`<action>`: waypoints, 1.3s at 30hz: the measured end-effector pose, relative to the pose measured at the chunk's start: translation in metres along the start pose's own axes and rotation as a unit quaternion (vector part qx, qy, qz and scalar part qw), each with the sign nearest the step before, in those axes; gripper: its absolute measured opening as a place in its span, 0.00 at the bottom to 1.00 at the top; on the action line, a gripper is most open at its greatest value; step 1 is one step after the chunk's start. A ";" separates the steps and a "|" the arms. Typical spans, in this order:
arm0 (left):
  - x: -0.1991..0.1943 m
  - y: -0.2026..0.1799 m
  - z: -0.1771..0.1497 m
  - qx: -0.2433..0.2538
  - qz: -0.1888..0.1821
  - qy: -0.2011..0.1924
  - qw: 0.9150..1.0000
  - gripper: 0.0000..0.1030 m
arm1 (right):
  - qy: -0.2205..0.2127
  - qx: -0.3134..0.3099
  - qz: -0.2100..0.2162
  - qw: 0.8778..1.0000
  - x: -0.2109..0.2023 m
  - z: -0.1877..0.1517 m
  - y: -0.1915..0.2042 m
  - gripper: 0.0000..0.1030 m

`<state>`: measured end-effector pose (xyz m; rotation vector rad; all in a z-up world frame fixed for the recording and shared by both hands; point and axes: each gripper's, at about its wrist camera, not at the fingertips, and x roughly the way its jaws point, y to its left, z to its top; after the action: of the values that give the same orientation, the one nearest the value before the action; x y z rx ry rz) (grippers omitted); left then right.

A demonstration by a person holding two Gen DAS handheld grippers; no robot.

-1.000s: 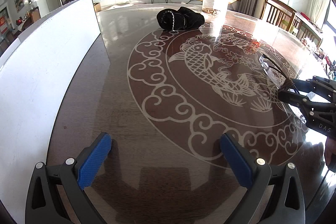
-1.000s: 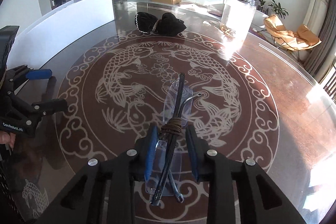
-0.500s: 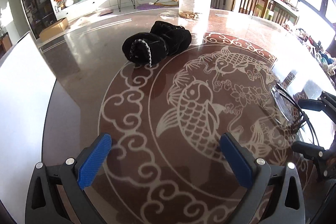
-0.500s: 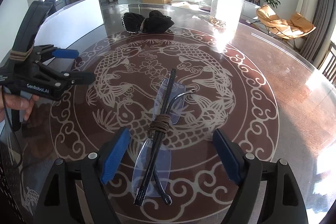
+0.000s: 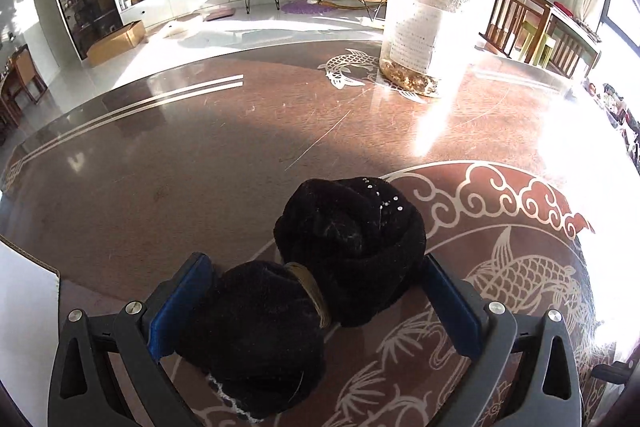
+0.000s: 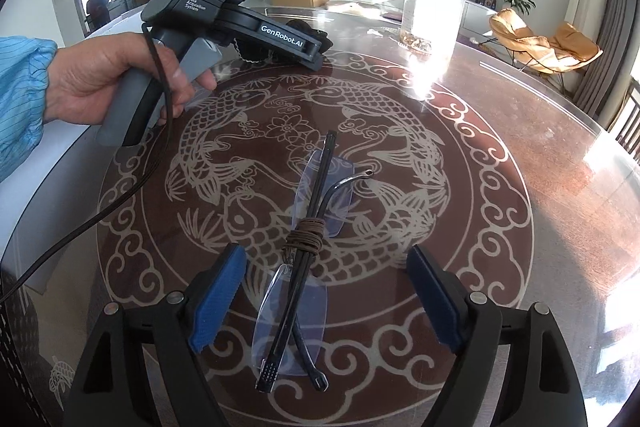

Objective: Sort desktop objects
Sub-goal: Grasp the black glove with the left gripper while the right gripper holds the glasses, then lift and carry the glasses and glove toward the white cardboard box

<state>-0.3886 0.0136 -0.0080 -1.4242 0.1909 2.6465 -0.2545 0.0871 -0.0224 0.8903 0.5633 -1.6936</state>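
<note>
Left wrist view: left gripper point(image 5: 316, 303) has travelled across the table point(image 5: 168, 163) in the last second and now straddles the black fabric bundle point(image 5: 316, 279), blue pads point(image 5: 182, 297) wide, close beside its flanks, no squeeze evident. Bundle rests on the tabletop, tied at its waist with a tan band. Right wrist view: right gripper point(image 6: 326, 299) has let go of the folded glasses point(image 6: 306, 247), jaws spread wide; the cord-bound glasses lie flat on the fish motif between them. Judgement: glasses set down, bundle is next pick; closing the left jaws should secure it.
</note>
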 end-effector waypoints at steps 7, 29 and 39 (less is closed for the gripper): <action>-0.015 -0.002 -0.009 0.001 0.009 -0.040 0.999 0.43 | 0.000 -0.003 0.002 1.000 0.000 0.000 0.000 0.81; -0.141 0.000 -0.203 -0.097 0.077 -0.043 0.991 0.43 | 0.002 -0.014 0.010 1.000 0.000 0.000 0.000 0.81; -0.141 0.002 -0.203 -0.100 0.079 -0.042 0.991 0.48 | 0.004 -0.021 0.016 1.000 0.000 0.000 0.001 0.84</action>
<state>-0.1456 -0.0316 -0.0016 -1.4028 0.0304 2.9213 -0.2535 0.0862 -0.0222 0.8725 0.5852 -1.6453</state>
